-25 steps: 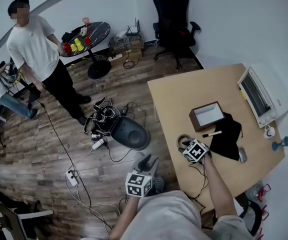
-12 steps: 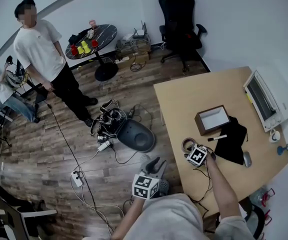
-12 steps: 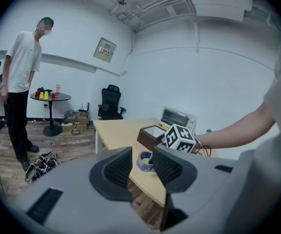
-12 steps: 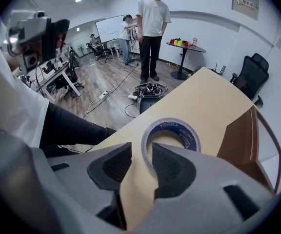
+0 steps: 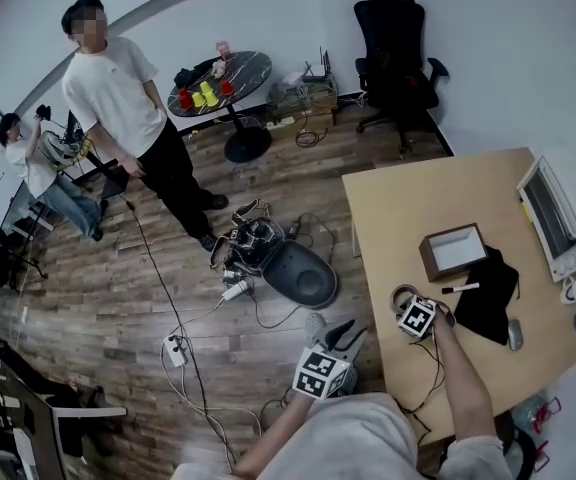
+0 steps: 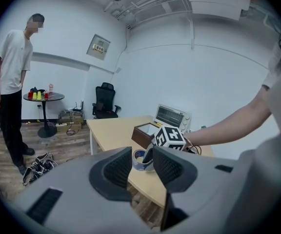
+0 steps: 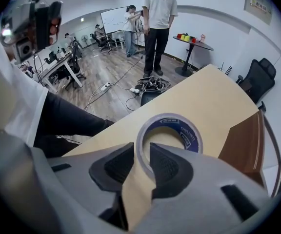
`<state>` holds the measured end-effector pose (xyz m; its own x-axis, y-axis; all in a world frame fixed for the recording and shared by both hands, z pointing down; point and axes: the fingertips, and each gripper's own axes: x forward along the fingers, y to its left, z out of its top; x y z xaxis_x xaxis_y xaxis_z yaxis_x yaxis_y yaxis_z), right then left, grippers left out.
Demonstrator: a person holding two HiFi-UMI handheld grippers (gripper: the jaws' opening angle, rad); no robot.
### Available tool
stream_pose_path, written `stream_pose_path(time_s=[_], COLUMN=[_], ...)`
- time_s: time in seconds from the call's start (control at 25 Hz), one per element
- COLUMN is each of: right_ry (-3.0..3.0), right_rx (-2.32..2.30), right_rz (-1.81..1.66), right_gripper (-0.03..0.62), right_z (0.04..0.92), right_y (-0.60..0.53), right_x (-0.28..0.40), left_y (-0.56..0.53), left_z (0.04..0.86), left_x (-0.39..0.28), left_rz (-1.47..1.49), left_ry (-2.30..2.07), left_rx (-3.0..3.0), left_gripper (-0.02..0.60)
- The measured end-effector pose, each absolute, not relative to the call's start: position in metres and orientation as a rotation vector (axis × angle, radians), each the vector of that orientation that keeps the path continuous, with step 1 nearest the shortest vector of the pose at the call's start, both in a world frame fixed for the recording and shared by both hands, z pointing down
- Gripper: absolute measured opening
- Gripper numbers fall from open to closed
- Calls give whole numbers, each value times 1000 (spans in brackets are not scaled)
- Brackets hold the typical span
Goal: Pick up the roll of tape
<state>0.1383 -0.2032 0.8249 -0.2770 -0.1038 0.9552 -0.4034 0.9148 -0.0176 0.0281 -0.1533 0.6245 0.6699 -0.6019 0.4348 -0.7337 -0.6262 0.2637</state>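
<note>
Wooden table (image 7: 213,91), right gripper (image 7: 141,152) pointing steeply down, jaws closing astride tape roll (image 7: 170,117) wall

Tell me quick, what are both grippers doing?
Left gripper: fingers opening, nothing between them.
Right gripper: fingers closing around the wall of the tan blue-cored tape roll.

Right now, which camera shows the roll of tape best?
The right gripper view: the roll of tape fills the middle, its wall between the right tool's closing jaws. The head view shows it small, partly behind that tool's cube. The left gripper view shows it small and far off.
</note>
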Motion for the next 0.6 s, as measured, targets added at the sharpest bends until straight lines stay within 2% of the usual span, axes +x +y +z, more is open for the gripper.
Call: stream_pose_path(time_s=[0.36,0.6], right_ry=[-1771,-1763], right_rx=[287,269], right_rz=[191,151], right_gripper=[49,46], right_z=[832,830], right_y=[-201,-195], right_x=[135,136], left_y=[-151,-149], left_z=[627,629], left_x=[16,15], left_rz=[427,428], left_ry=[-1053,-1052], left_rx=[2455,2453], left_gripper=[129,129])
